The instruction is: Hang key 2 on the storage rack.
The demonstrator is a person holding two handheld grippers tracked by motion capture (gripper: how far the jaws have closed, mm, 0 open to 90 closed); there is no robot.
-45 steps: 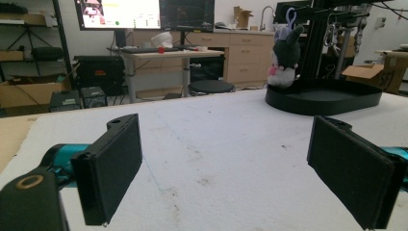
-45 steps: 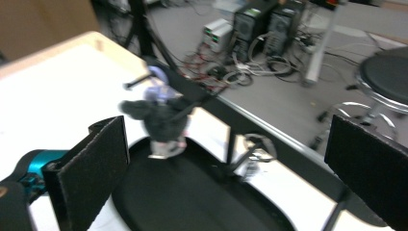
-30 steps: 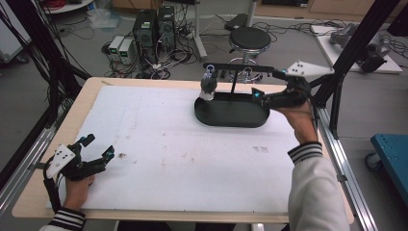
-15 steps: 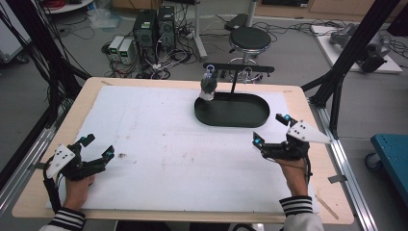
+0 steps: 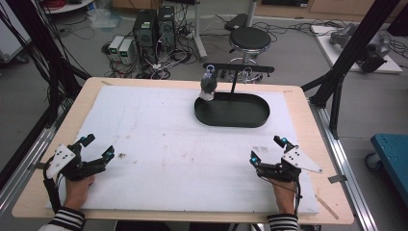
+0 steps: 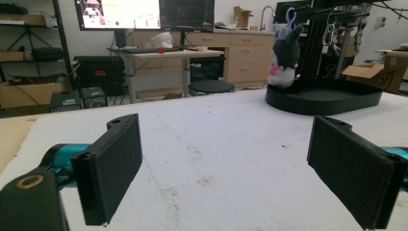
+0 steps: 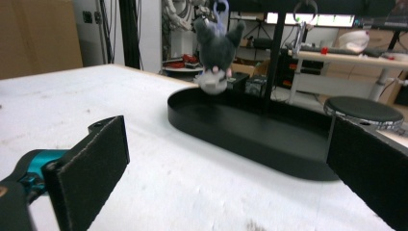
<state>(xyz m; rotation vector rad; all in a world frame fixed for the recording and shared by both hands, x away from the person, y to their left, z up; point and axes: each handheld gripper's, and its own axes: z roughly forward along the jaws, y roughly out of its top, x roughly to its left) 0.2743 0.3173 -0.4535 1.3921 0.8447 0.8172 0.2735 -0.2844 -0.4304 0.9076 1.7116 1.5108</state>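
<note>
Both grippers rest low on the white sheet (image 5: 168,139) covering the bench (image 5: 298,96), at the near edge, one at each front corner and well apart from each other.

Left gripper (image 5: 96,149): held in the person's left hand (image 5: 77,185), striped cuff at the bench edge. Fingers (image 6: 108,166) spread wide, nothing between them; bare white sheet with a few dark specks shows in the gap. Grey three-cornered plate on top, cable trailing back toward the sleeve.

Right gripper (image 5: 268,150): held in the person's right hand (image 5: 284,190) at the near right corner. Fingers (image 7: 89,166) likewise spread wide and empty. In the right gripper view the jaws point toward the tray, which lies ahead of them and apart from them.

Black oval tray (image 5: 232,111): sits on the far right part of the sheet, shallow rim, inside bare as far as the right gripper view shows. A black post rises from its far side and carries a horizontal bar (image 5: 238,68).

Plush toy (image 5: 208,86): small, dark grey with a pale face and long ears, hangs from the left end of the bar by a loop at its top. It hangs over the left end of the tray; in the right gripper view (image 7: 215,53) it is clear of the tray floor, just above the rim. In the left gripper view (image 6: 285,55) metal clips hang from the bar to the right of the toy.

Neither gripper is near the toy or the tray; both are well apart from them.
</note>
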